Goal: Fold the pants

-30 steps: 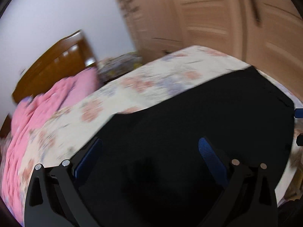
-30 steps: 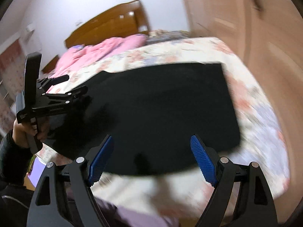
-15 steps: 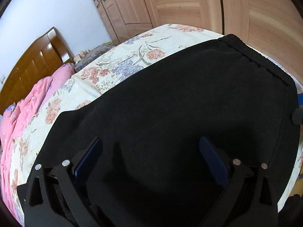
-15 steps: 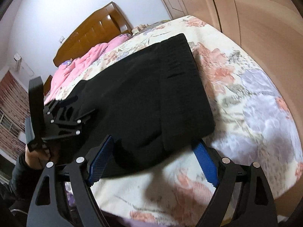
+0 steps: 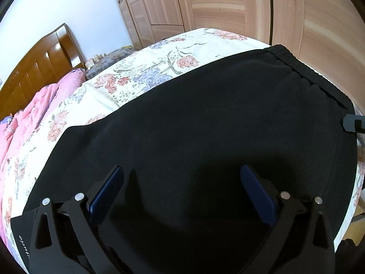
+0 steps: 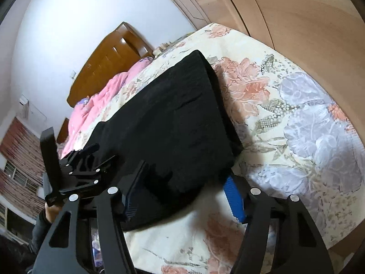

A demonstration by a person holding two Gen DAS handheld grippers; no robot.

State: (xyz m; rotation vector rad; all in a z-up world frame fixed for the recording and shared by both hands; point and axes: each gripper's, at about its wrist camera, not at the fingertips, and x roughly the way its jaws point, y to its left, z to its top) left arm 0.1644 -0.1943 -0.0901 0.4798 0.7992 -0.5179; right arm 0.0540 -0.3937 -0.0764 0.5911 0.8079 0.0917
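**Desk:** On the bed, left view first: what am I looking at?

**Operator:** Black pants (image 5: 205,125) spread flat on the floral sheet (image 5: 146,73), waistband toward the wardrobe (image 5: 228,2). I have the left gripper (image 5: 180,189) low over the cloth, fingers wide apart, nothing between the blue pads (image 5: 106,190). I'd say it sits there because the cloth already lies smooth and needs no pinning. A pink quilt (image 5: 29,114) is bunched by the headboard (image 5: 36,68), well apart from the pants.

**Desk:** And that black piece at the right edge?

**Operator:** Part of my other gripper, I believe, just beside the waistband corner.

**Desk:** Right view, then.

**Operator:** Same pants (image 6: 173,118), seen from the end: a thick, stacked slab, so I judge at least one fold is in. The right gripper (image 6: 184,194) straddles the near corner, fingers wide, one pad (image 6: 233,197) on the sheet (image 6: 296,114) side, the other over the cloth. It looks set to take that corner, but nothing is pinched yet. The left gripper (image 6: 100,159) reaches in over the far side of the pants, fingers spread.

**Desk:** Risk?

**Operator:** Grabbing only the top layer; the stack could slide apart.
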